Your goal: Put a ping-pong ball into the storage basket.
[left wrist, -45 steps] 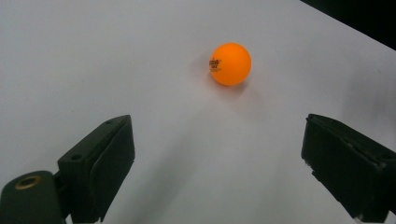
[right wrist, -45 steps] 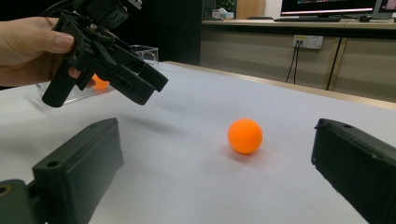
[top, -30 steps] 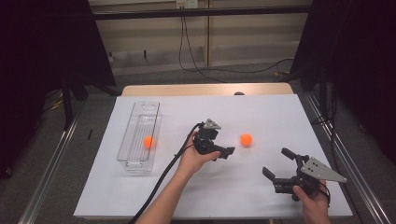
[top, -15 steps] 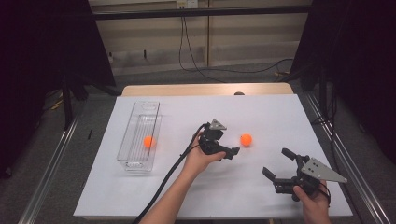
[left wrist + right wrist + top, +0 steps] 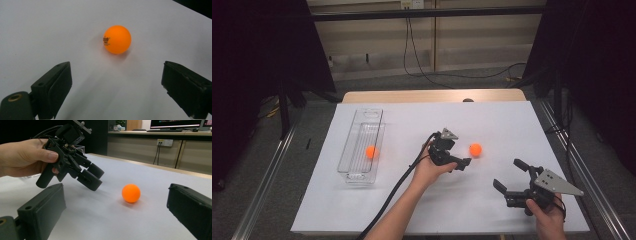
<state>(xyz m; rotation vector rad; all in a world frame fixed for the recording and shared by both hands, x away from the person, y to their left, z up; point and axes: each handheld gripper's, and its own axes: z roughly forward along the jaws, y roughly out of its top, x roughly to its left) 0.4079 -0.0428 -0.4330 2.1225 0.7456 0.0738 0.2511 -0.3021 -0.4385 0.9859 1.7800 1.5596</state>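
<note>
Two orange balls (image 5: 475,149) (image 5: 371,152) (one in tray (image 5: 353,165))

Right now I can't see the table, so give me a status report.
Left claw open, aimed at loose orange ball, not touching. Right claw open, idle, nearer the person. Second ball in clear tray. Nothing between left claw and ball.

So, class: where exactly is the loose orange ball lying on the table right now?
In the high view the loose orange ball lies on the white table, right of centre, just beyond the left gripper, whose open jaws point at it, apart.
</note>
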